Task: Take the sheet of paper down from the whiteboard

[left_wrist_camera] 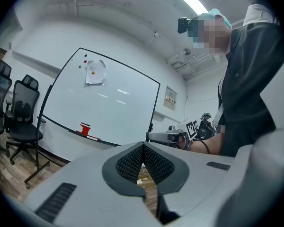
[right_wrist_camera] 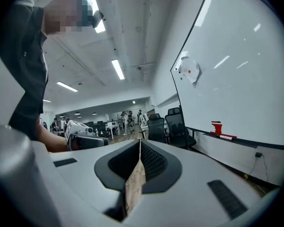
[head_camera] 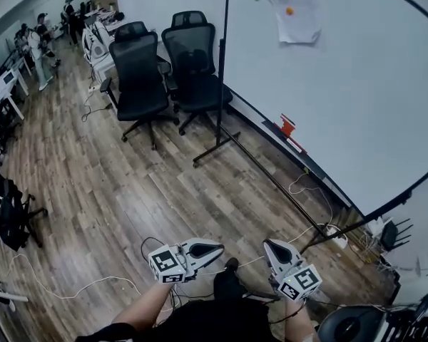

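Observation:
A crumpled white sheet of paper (head_camera: 296,9) hangs high on the whiteboard (head_camera: 357,98), with an orange magnet (head_camera: 289,11) on it. Red and green magnets sit just left of it. The sheet also shows in the left gripper view (left_wrist_camera: 95,72) and the right gripper view (right_wrist_camera: 188,70), small and far off. My left gripper (head_camera: 217,248) and right gripper (head_camera: 269,246) are held low in front of my body, well short of the board. Both are shut with nothing between their jaws, as their own views confirm: left gripper (left_wrist_camera: 143,148), right gripper (right_wrist_camera: 140,145).
Two black office chairs (head_camera: 139,70) (head_camera: 192,55) stand left of the board's stand (head_camera: 217,144). A red eraser (head_camera: 287,126) rests on the board's tray. Cables (head_camera: 307,187) trail over the wooden floor. People stand among desks (head_camera: 7,84) at the far left.

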The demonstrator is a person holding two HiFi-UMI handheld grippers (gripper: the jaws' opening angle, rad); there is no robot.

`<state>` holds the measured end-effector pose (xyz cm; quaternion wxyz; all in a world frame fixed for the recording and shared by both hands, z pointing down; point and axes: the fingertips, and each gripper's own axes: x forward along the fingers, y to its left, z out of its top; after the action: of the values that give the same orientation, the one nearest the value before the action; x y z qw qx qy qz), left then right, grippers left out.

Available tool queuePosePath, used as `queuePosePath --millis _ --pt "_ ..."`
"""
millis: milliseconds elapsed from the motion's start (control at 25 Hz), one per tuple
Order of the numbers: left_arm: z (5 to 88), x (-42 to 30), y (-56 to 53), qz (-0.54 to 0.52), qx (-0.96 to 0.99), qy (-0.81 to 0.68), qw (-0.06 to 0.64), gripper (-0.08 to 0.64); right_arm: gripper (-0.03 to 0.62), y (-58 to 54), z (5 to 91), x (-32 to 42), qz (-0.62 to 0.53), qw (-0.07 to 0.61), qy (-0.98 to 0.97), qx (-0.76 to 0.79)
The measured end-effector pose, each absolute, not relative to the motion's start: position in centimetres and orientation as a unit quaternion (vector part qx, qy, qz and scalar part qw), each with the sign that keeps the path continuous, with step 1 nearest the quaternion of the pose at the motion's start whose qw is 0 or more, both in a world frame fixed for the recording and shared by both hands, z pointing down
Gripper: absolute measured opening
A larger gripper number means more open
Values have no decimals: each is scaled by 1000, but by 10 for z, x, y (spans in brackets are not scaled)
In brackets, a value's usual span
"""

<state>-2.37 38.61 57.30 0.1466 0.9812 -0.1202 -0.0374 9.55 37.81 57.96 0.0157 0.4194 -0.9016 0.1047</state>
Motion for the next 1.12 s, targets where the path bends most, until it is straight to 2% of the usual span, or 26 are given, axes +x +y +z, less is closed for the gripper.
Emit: queuePosePath --millis 440,640,840,1000,1040,1120 --pt "540 37 212 -36 984 -130 119 11 20 202 548 156 39 40 -910 411" --pt "528 30 155 -23 984 -145 95 11 21 143 526 167 -11 65 -903 426" --pt "516 16 81 -36 987 -139 69 11 21 81 473 168 -28 1 -899 438" --pt "489 9 11 -56 991 -111 40 11 23 24 425 149 -110 35 -886 449" --pt "480 8 -8 -59 993 -101 31 11 33 9 414 144 -127 42 -881 453" --pt "457 5 -45 -60 995 -79 8 11 115 -20 389 138 -158 53 -869 466"
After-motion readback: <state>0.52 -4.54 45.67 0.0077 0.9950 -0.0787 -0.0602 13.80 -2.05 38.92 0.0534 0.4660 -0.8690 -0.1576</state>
